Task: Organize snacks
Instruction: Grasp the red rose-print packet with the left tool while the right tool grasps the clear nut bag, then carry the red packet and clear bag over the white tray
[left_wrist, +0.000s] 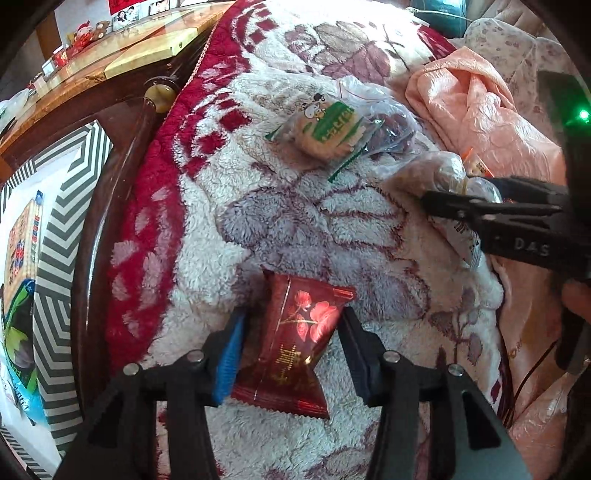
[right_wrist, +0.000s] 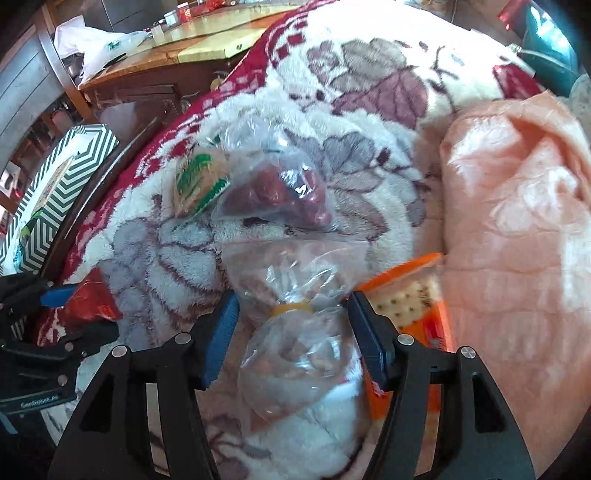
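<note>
Two grippers, both wide open, nothing gripped: your left gripper (left_wrist: 291, 347) straddles the red candy packet (left_wrist: 295, 347) on the fleece blanket (left_wrist: 280, 221); right gripper (right_wrist: 291, 325) straddles the tied nut bag (right_wrist: 295, 332). Thin plastic could slip or tear if you pinch off the knot.

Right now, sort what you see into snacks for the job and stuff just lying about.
For the job: red candy packet between the left tool's open fingers; tied bag of nuts between the right tool's open fingers; bag of red dates; green-printed rice cracker; orange cracker pack.

Lying about: fleece blanket; pink quilt; wooden table; white plastic bag.
</note>
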